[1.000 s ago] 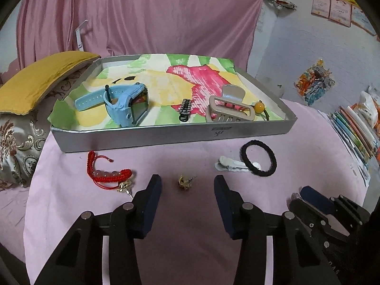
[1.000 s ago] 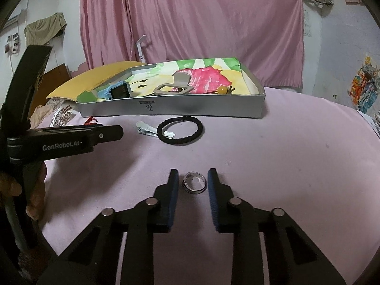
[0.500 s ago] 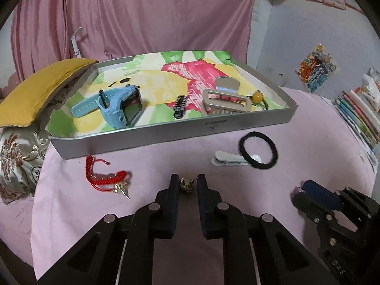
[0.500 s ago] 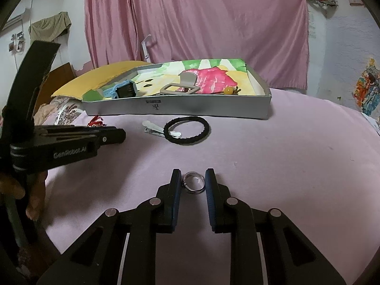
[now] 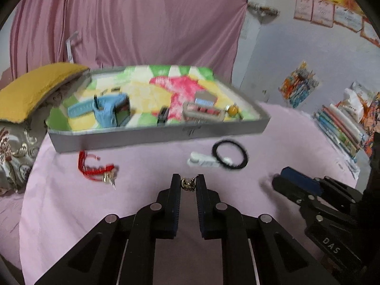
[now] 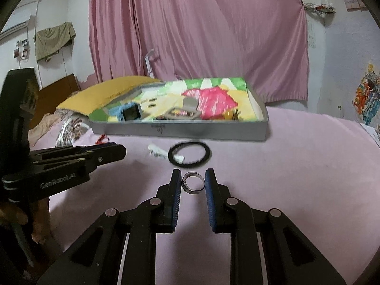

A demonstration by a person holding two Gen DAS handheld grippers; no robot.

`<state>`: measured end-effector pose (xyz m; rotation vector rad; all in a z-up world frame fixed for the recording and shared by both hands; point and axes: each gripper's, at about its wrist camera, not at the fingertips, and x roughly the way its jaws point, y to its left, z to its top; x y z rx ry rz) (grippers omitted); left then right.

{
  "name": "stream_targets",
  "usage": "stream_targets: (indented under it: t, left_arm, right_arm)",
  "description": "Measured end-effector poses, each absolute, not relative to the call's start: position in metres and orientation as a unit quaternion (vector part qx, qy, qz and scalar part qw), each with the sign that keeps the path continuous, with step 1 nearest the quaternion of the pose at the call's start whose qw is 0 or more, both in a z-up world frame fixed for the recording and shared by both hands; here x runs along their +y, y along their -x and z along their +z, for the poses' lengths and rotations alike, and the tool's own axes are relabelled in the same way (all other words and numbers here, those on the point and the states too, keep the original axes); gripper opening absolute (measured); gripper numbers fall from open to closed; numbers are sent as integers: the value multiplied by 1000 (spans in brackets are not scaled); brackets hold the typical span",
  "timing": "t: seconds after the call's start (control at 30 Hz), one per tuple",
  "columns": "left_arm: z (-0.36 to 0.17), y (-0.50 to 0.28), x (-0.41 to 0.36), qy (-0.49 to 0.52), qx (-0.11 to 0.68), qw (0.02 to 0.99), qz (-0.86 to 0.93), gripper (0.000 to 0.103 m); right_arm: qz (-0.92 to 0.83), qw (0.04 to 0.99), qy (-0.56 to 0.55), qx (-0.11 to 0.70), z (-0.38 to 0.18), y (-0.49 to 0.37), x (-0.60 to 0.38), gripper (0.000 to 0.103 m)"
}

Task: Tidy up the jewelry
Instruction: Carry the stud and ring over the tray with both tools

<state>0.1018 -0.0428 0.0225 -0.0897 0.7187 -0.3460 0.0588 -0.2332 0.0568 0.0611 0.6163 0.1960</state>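
My left gripper (image 5: 188,183) is shut on a small gold earring (image 5: 187,183) and holds it above the pink cloth. My right gripper (image 6: 192,183) is shut on a silver ring (image 6: 192,185), also lifted. The grey tray (image 5: 154,137) with a colourful liner stands ahead; it also shows in the right wrist view (image 6: 180,129). In it lie a blue watch (image 5: 111,110), a grey hair claw (image 5: 201,111), a dark braided piece (image 5: 162,115) and an orange bead (image 5: 233,109). On the cloth lie a red cord bracelet (image 5: 95,167), a white clip (image 5: 201,162) and a black hair tie (image 5: 230,154).
A yellow cushion (image 5: 35,87) lies left of the tray. Books and papers (image 5: 339,128) are stacked at the right. A pink curtain (image 5: 130,19) hangs behind. The right gripper's body (image 5: 320,197) is at the lower right of the left wrist view.
Both grippers closed on their pieces, the left on the earring and the right on the ring, and have lifted them off the cloth and toward the tray.
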Motion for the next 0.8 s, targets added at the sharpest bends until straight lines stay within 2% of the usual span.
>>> stream_targets:
  t: [0.33,0.63,0.8]
  left_arm:
    - [67,-103,-40,73,220,961,-150,12]
    - [77,-130,-46,83,167,973,-135,12]
    - [77,-150,-50,73,161,977,-122,12]
  right_arm:
    - [104,970,-32,219,102,-75,-238,18]
    - [83,987,-29,137,125,-103,-247,18]
    - [72,989,-19,127,128,-126,-251,18]
